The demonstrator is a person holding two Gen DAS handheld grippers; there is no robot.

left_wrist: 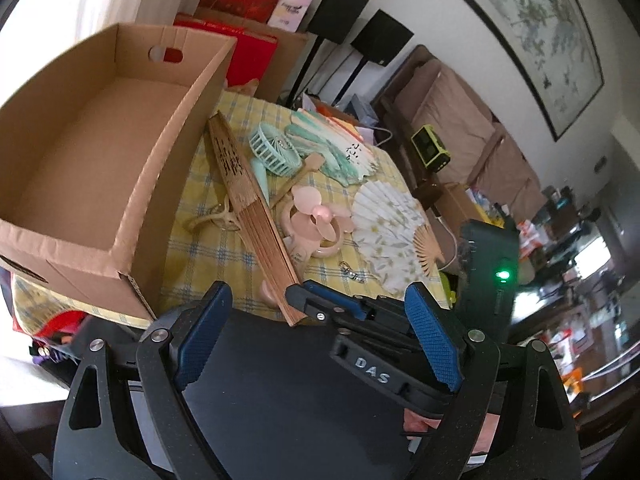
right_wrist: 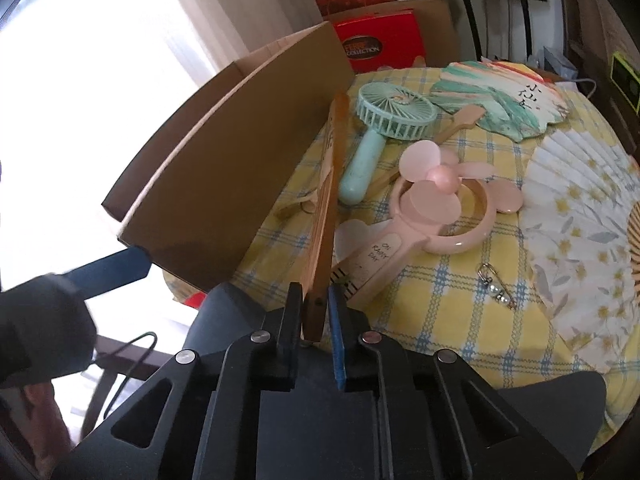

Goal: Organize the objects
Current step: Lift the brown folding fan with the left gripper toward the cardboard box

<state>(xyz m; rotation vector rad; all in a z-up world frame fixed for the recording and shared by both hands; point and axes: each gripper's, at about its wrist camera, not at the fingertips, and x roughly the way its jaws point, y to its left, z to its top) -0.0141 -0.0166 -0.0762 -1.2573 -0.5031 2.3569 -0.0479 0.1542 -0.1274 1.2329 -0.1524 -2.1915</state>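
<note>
Fans lie scattered over the yellow checked tablecloth [right_wrist: 460, 320], all of them just beside the brown cardboard box [left_wrist: 100, 152] that stands open-topped at the table's left side. The right gripper [right_wrist: 316, 300] has its jaws pinched narrow on the near end of the folded wooden fan [right_wrist: 326, 216], one blue pad [right_wrist: 338, 336] pressed against the fan's right face and the dark pad against its left. That fan runs away from the gripper along the box wall, its far end reaching toward the mint handheld fan [right_wrist: 384, 120], whose handle points back toward the box. Next to it rests the pink handheld fan [right_wrist: 436, 204] with round ears, its handle lying just beside the clamped wooden one. Further right, a white floral paper fan [right_wrist: 580, 232] is spread open, and a green-and-white scalloped fan [right_wrist: 500, 100] lies at the back of the table. A small metal clip [right_wrist: 496, 284] sits on the cloth between the pink fan and the floral one. The left gripper [left_wrist: 316, 336] hangs at the table's near edge with its blue fingers [left_wrist: 432, 336] spread wide, nothing between them, close behind the right gripper's grip on the wooden fan [left_wrist: 248, 208]
</note>
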